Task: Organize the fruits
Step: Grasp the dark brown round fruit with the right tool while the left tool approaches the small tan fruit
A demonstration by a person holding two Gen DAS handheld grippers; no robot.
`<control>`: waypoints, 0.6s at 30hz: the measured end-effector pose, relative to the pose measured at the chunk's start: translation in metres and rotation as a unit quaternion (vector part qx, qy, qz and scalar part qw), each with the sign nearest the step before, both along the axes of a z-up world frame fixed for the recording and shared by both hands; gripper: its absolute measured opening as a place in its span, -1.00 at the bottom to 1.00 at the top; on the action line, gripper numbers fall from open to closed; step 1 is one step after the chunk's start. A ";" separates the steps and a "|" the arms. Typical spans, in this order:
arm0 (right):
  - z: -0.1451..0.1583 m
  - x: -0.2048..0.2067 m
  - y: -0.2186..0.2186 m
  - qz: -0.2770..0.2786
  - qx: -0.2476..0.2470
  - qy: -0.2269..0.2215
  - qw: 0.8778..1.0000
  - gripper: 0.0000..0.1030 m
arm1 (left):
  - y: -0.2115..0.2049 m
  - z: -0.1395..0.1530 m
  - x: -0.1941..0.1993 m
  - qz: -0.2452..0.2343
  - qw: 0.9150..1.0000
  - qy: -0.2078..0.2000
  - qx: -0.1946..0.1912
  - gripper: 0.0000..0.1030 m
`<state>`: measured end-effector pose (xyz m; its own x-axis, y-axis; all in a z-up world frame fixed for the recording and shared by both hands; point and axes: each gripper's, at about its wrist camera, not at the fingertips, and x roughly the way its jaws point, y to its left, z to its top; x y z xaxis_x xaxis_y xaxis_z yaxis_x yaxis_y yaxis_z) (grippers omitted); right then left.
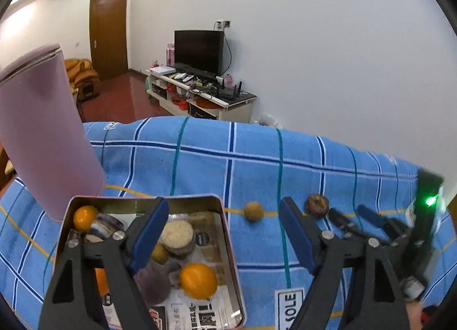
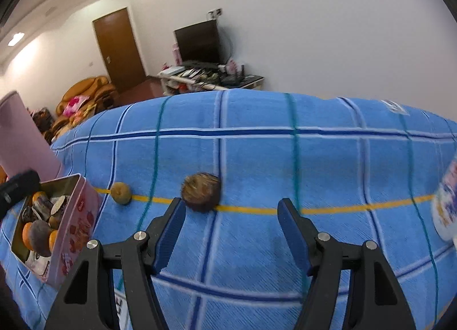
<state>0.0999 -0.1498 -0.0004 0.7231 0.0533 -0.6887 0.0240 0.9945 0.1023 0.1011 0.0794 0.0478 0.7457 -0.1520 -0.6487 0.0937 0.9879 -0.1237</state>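
A pink metal tin (image 1: 229, 240) lies open on the blue checked cloth, holding two oranges (image 1: 198, 280), a purple fruit and small round packets. My left gripper (image 1: 224, 203) stands open above the tin's right edge, its left finger over the tin, with nothing between its pads. On the cloth to the right lie a small tan fruit (image 1: 253, 210) and a dark brown fruit (image 1: 317, 205). My right gripper (image 2: 231, 205) is open just short of the dark brown fruit (image 2: 201, 192), which sits beside its left fingertip. The tan fruit (image 2: 121, 193) lies between that and the tin (image 2: 77, 224).
A tall pink panel (image 1: 42, 130) rises behind the tin at the left. A white printed package (image 2: 445, 210) sits at the cloth's right edge. Beyond the cloth's far edge are a TV stand (image 1: 200, 93), a door and a red floor.
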 end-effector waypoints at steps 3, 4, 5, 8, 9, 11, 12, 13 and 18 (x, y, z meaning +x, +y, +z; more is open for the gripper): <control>-0.006 0.019 0.017 0.021 -0.024 0.016 0.999 0.32 | -0.003 0.002 0.010 0.006 1.000 0.008 0.001 0.58; -0.009 0.024 0.021 0.023 -0.030 0.022 0.999 0.30 | -0.005 0.002 0.013 0.007 1.000 0.010 0.004 0.55; -0.012 0.030 0.025 0.026 -0.036 0.029 0.999 0.27 | -0.007 0.002 0.016 0.007 1.000 0.012 0.008 0.53; -0.023 0.042 0.031 0.032 -0.039 0.059 0.997 -0.01 | -0.019 -0.003 0.022 0.000 1.000 0.023 0.017 0.49; -0.025 0.045 0.031 0.031 -0.037 0.064 0.997 -0.09 | -0.024 -0.005 0.025 -0.003 0.999 0.026 0.021 0.49; -0.025 0.046 0.031 0.037 -0.037 0.063 0.997 -0.15 | -0.031 -0.008 0.029 -0.008 0.999 0.034 0.026 0.43; -0.026 0.046 0.031 0.040 -0.037 0.063 0.997 -0.15 | -0.037 -0.011 0.032 -0.013 0.999 0.039 0.030 0.38; -0.026 0.045 0.030 0.042 -0.037 0.063 0.996 -0.16 | -0.040 -0.012 0.033 -0.015 0.999 0.041 0.033 0.32; -0.025 0.036 0.013 0.013 -0.036 0.059 0.998 -0.16 | -0.069 -0.027 0.040 -0.020 0.996 0.058 0.067 0.30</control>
